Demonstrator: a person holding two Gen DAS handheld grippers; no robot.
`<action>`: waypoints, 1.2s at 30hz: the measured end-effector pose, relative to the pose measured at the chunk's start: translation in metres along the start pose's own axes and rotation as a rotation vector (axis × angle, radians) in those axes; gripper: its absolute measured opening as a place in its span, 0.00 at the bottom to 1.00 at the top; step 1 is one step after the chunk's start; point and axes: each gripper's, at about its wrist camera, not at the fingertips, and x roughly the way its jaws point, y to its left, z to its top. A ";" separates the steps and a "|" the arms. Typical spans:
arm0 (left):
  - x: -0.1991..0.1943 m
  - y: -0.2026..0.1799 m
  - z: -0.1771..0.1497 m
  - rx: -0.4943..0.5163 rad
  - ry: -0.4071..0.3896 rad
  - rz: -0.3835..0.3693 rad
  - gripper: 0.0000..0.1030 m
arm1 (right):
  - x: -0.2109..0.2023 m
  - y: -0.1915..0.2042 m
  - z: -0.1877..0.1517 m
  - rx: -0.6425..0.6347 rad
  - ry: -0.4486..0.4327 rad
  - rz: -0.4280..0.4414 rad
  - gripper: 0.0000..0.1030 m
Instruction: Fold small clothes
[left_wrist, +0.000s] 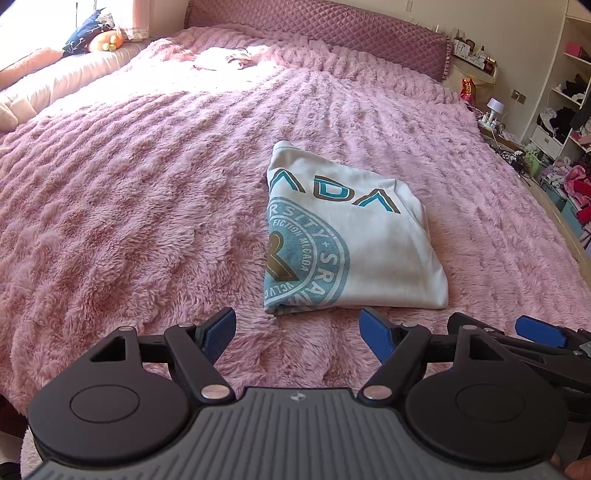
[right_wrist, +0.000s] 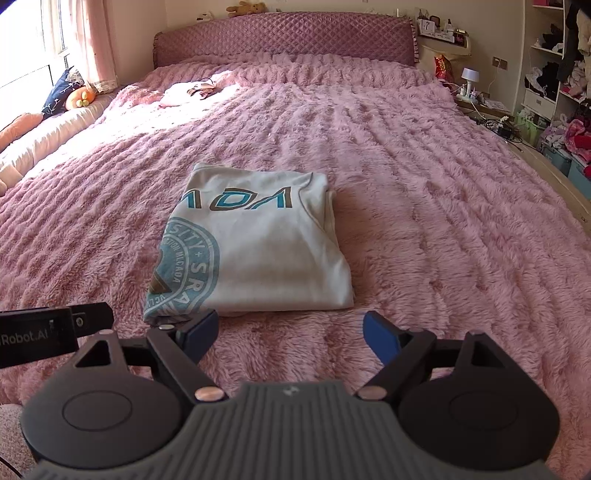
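Note:
A white T-shirt (left_wrist: 373, 243) with teal and brown print lies folded into a compact rectangle on the pink fluffy blanket (left_wrist: 129, 206). It also shows in the right wrist view (right_wrist: 269, 254). My left gripper (left_wrist: 297, 328) is open and empty, hovering just short of the shirt's near edge. My right gripper (right_wrist: 290, 330) is open and empty, also just short of the near edge, its left fingertip (right_wrist: 201, 326) close to the shirt's near left corner. The right gripper shows at the right of the left wrist view (left_wrist: 539, 332).
A small pink garment (right_wrist: 188, 92) lies far up the bed near the quilted headboard (right_wrist: 284, 40). Pillows and an orange plush toy (right_wrist: 81, 98) sit along the left by the window. Cluttered shelves (right_wrist: 561, 81) and a bedside lamp (right_wrist: 471, 79) stand to the right.

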 end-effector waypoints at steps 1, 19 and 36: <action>-0.001 -0.001 -0.001 0.005 -0.004 0.009 0.86 | -0.001 0.000 -0.001 -0.002 0.002 -0.001 0.79; 0.010 -0.002 -0.007 0.012 0.053 0.043 0.87 | 0.000 0.005 0.004 -0.034 0.007 0.007 0.79; 0.015 -0.001 -0.008 0.012 0.075 0.051 0.87 | 0.002 0.008 0.001 -0.038 0.024 0.017 0.79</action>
